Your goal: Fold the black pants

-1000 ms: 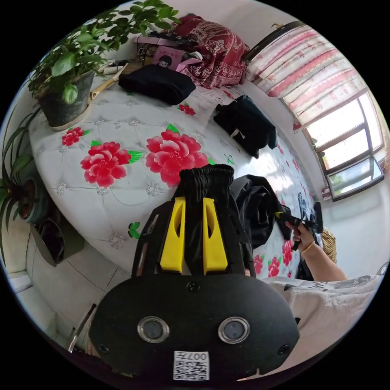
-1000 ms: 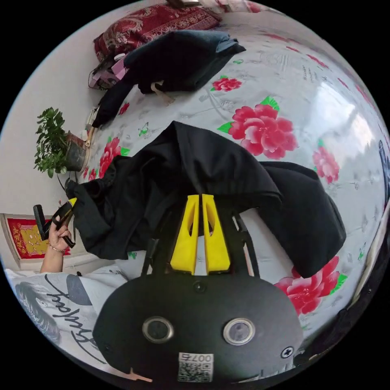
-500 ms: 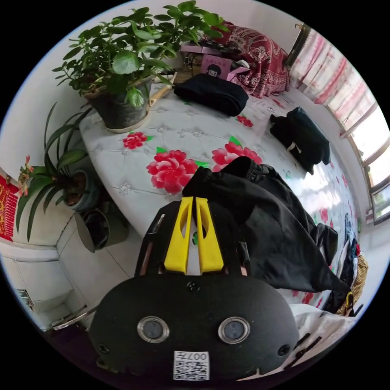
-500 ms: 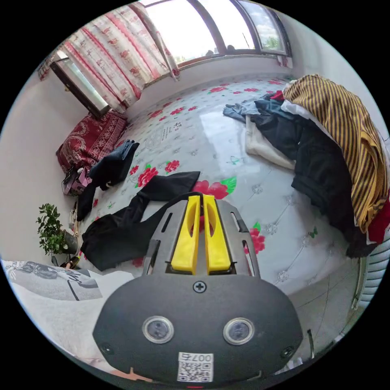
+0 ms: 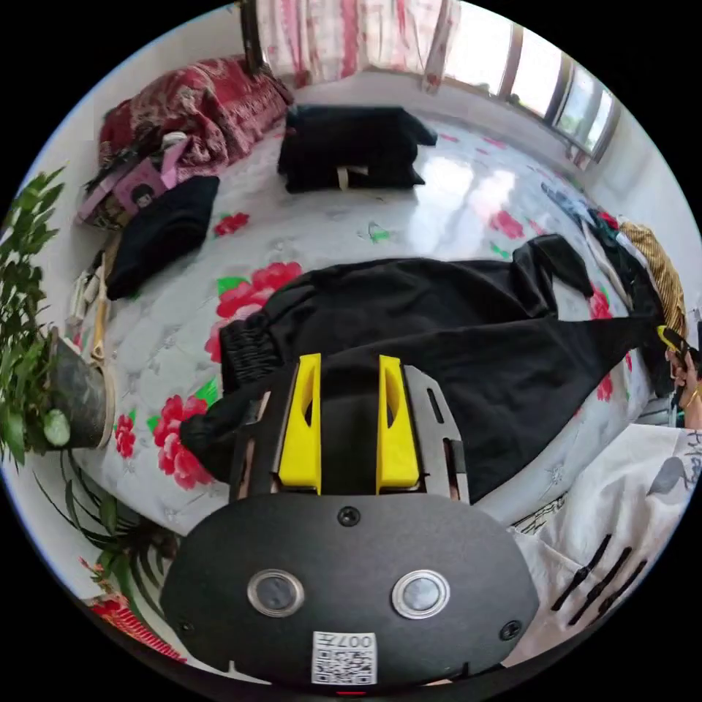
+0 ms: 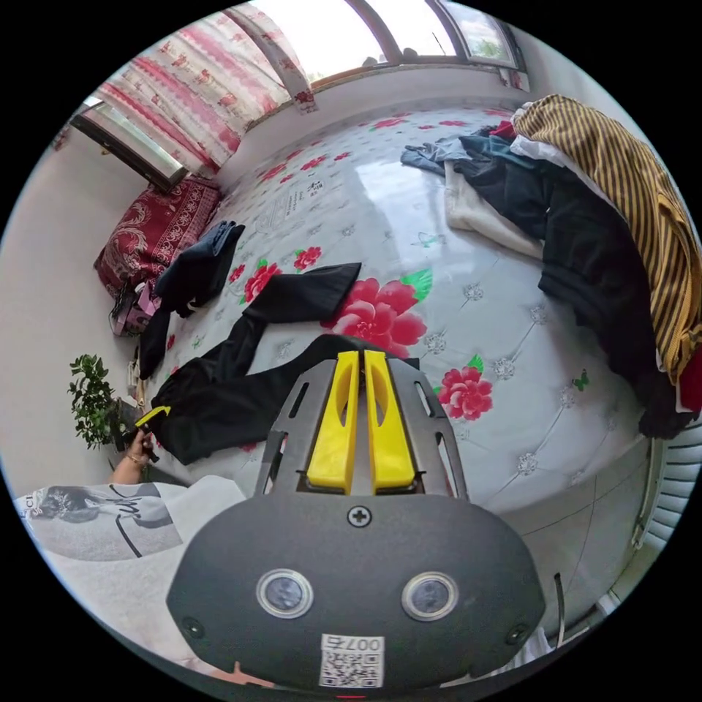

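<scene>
The left gripper (image 5: 349,365) is hanging over the waist end of the black pants (image 5: 468,322) with its yellow jaws standing apart — dark cloth is showing between them, but neither jaw is visibly pressing on it. The right gripper (image 6: 357,360) is sitting just above the leg ends of the pants (image 6: 241,365) with its jaws drawn together, and whether any cloth is caught between the tips cannot be told. The pants are lying spread lengthwise across the flowered bed cover (image 5: 439,190), near the cover's front edge, the elastic waist toward the potted plant (image 5: 44,365) and the two legs splayed toward the heap of clothes (image 6: 607,241). Half a second ago the left jaws were nearly closed and the pants were lying bunched beside them — now the fabric is stretching out flat.
</scene>
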A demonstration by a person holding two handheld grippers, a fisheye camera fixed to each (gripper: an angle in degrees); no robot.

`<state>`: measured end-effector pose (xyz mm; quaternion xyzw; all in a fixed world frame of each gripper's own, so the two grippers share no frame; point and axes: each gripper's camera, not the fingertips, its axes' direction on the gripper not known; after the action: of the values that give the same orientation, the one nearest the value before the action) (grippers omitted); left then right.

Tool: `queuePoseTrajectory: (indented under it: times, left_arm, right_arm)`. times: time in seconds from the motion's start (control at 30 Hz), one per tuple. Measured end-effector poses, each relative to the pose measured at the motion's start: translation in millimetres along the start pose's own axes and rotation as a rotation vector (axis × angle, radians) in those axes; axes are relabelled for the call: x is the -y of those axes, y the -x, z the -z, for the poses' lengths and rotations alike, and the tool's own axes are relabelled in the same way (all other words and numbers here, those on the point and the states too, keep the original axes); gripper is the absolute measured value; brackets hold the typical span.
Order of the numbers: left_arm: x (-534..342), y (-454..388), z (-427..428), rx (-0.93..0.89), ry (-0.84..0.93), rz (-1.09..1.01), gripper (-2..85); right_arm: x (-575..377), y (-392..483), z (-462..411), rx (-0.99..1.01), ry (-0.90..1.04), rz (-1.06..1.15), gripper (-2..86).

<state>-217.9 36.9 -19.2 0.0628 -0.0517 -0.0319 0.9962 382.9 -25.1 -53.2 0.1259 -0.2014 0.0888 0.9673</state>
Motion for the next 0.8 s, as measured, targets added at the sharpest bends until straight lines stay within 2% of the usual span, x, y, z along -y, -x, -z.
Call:
queuePoseTrajectory:
  times: [0.03,0.1,0.17,0.33,0.5,0.63,0.73,0.8]
  left_arm:
    - [2.9,-2.6,-13.2,0.019,0.060,-0.005,9.9]
    - [2.0,-8.4,-12.8,0.060,0.010,-0.017,4.0]
    - [9.5,-12.1,-12.0,0.064,0.055,-0.030,0.7]
    - [23.6,-0.5,30.6,0.032,-0.051,-0.020,-0.8]
    - [-3.6,38.1,145.5,0.035,-0.383,0.123,-0.9]
    - [-69.3,53.3,204.8,-0.078,-0.595,0.169,-0.9]
    - [-123.5,45.5,203.1,-0.050,-0.538,0.185,-0.9]
    - [-161.0,43.0,165.5,-0.079,-0.360,0.277,-0.9]
  right_arm:
    - [1.1,1.8,-3.0,0.017,0.015,0.012,-0.3]
    - [4.4,4.4,-8.1,0.018,0.038,0.029,-0.3]
    - [11.5,6.7,-10.2,0.015,0.050,0.051,-0.2]
    - [53.6,15.7,19.0,0.025,-0.030,0.117,-0.2]
    - [73.1,23.7,79.6,0.054,-0.242,0.195,-0.2]
    - [53.3,9.4,111.5,0.048,-0.383,0.255,-0.2]
    - [23.8,-25.4,94.1,-0.106,-0.400,0.131,-0.2]
    - [7.4,-59.2,60.4,-0.114,-0.268,0.013,-0.2]
